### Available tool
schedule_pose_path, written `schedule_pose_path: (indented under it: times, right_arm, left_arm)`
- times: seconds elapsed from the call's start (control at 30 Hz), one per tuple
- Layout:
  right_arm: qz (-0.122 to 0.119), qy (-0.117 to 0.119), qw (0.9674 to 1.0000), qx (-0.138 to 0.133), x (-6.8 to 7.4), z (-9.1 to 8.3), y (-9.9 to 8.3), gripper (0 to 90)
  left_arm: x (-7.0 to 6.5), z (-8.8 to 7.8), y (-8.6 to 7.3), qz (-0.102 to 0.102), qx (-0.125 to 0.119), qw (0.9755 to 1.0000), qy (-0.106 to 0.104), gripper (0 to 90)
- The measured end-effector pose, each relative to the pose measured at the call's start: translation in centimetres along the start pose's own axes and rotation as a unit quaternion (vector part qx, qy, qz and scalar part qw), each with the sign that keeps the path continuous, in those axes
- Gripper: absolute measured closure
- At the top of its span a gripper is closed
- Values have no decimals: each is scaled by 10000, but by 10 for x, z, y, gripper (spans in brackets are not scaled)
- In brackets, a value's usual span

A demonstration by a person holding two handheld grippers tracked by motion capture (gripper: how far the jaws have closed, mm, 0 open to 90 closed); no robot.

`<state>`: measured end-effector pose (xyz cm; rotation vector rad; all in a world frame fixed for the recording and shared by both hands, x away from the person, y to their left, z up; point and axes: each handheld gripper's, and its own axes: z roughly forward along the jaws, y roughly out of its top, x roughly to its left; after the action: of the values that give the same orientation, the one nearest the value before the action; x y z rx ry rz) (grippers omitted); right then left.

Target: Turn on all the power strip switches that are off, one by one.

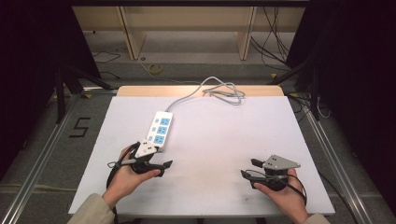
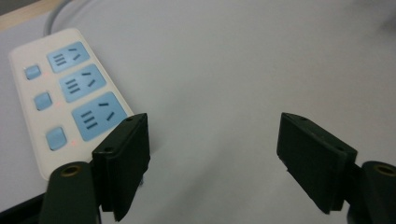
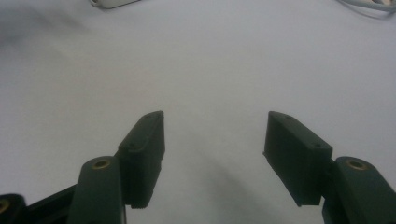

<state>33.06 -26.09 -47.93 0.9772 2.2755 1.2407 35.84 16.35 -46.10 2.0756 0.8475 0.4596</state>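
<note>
Your work surface is the large white foam-board table top, laid over a pale wooden table whose far edge shows at 12 o'clock. On it, at about 10 o'clock from the board's centre, lies the white plastic power strip with three blue sockets and three blue rocker switches; its grey round cable runs off toward 12 o'clock and ends in a loose tangle at the far edge. Your left gripper sits just beside the strip's near end, at 7 o'clock on the board; in the left gripper view the jaws stand wide apart with nothing between them, and the strip lies at 10 o'clock of the left jaw, which hides its near corner. Your right gripper rests at 5 o'clock, well apart from the strip, jaws also spread and empty over bare board. Small red dots beside the switches suggest the strip may be live. Judged risks: the left jaw is close enough to nudge the strip's corner and skew it; a careless close could trip a rocker; dragging the strip would pull the tangled cable.
</note>
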Motion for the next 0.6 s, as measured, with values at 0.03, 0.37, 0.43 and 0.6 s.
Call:
schedule_pose_path:
  times: [0.03,0.37,0.43,0.6]
  right_arm:
    - [3,1,10000,1,0,0,0,390]
    - [10,32,10000,-10,0,0,0,384]
    - [4,23,10000,-35,0,-1,0,385]
    - [25,17,10000,-47,-1,-1,0,378]
  left_arm:
    - [-2,-1,-3,23,-20,10000,6,247]
    - [-8,-9,-31,-53,-22,9999,118,220]
    - [-8,-8,-31,-50,-29,9998,164,220]
    - [-6,-6,-32,-73,1,9997,223,212]
